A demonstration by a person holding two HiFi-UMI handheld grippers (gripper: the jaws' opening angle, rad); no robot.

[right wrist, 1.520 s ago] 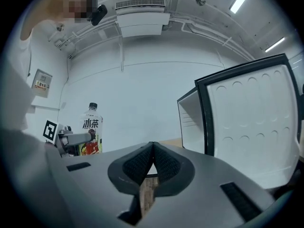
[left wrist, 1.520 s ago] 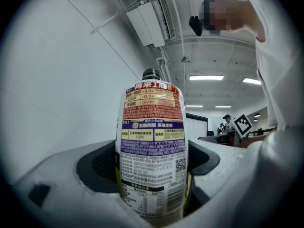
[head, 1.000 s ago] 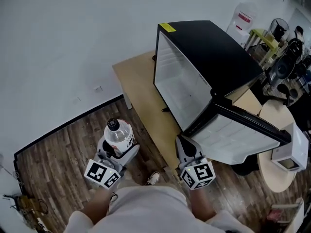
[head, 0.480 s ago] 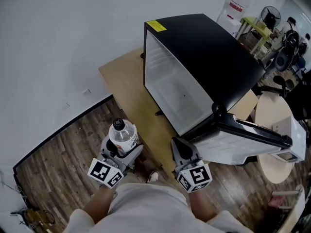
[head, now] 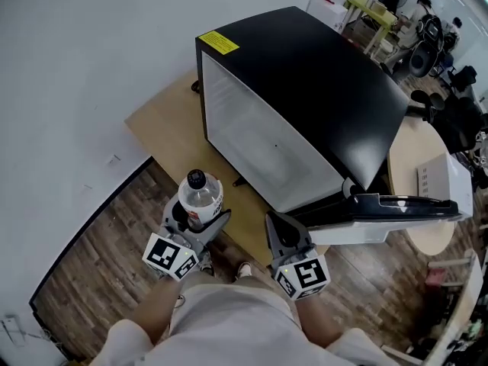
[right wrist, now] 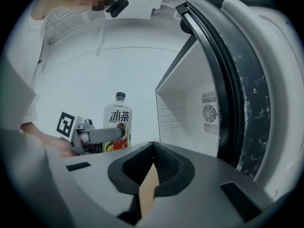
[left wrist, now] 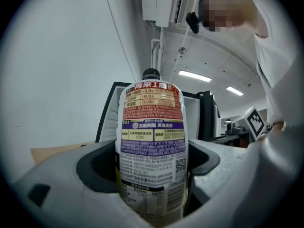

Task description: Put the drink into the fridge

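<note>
The drink is a clear bottle point(head: 200, 197) with a black cap and a printed label, held upright just off the table's near corner. My left gripper point(head: 197, 221) is shut on its lower body; in the left gripper view the bottle point(left wrist: 152, 141) fills the gap between the jaws of the left gripper point(left wrist: 152, 170). The black mini fridge point(head: 328, 90) stands on the wooden table point(head: 164, 128), with its white inside point(head: 259, 139) exposed and its door point(head: 400, 204) swung open to the right. My right gripper point(head: 280, 233) is shut and empty, below the fridge's front. In the right gripper view the right gripper point(right wrist: 152, 148) faces the bottle point(right wrist: 118, 122) and the fridge's inside point(right wrist: 183, 106).
A round pale table point(head: 415, 166) with a white box point(head: 442, 185) stands right of the fridge. Chairs, a fan and other clutter point(head: 427, 29) fill the back right. A white wall point(head: 91, 52) runs behind the table, and wood flooring point(head: 91, 258) lies to the left.
My left gripper has carried the bottle right and forward, from over the floor to the table's corner. The fridge and table now sit nearer and further left in view.
</note>
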